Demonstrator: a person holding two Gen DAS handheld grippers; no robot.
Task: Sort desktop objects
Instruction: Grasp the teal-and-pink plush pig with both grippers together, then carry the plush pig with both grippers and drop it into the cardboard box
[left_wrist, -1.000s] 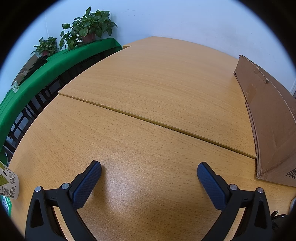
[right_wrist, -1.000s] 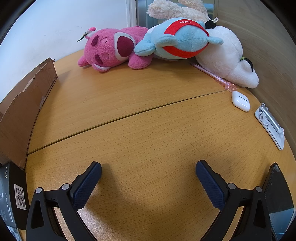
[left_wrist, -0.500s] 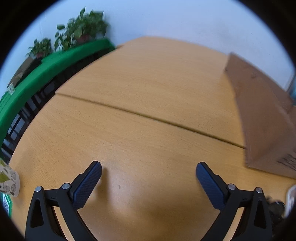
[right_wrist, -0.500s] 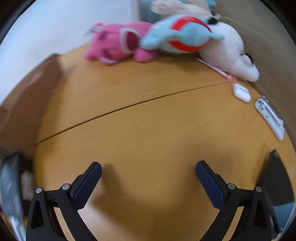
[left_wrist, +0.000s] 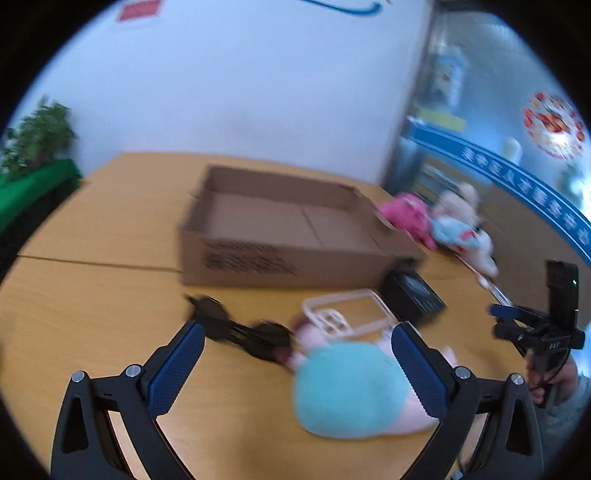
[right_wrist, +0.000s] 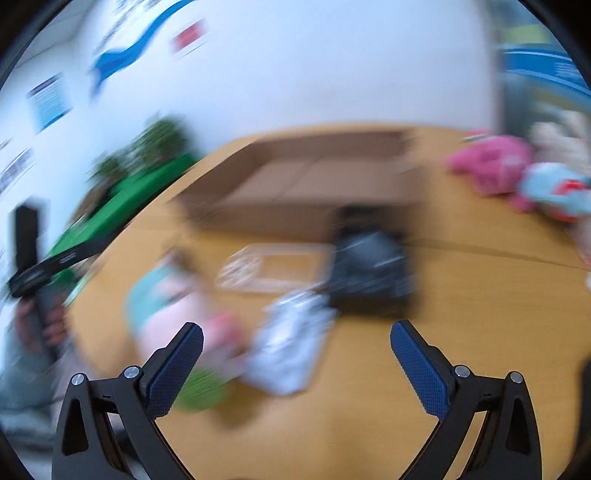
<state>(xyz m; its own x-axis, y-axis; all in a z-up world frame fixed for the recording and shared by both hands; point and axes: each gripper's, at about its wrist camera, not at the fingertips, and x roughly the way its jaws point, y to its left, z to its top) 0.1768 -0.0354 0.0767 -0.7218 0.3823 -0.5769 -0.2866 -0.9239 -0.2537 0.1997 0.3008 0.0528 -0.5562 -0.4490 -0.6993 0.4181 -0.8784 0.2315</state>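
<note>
Both views have swung away from bare wood and now show the clutter. The left hand-held gripper (left_wrist: 297, 360), fingers apart and empty, hovers over a teal-and-pink plush toy (left_wrist: 351, 391); the right hand-held gripper (right_wrist: 297, 360), also spread and empty, hangs above a blurred pale packet (right_wrist: 291, 347). Beyond lie a clear tray (left_wrist: 347, 314), black box (left_wrist: 412, 293), then the open cardboard box (left_wrist: 288, 236) mid-tabletop (left_wrist: 92, 295).
</note>
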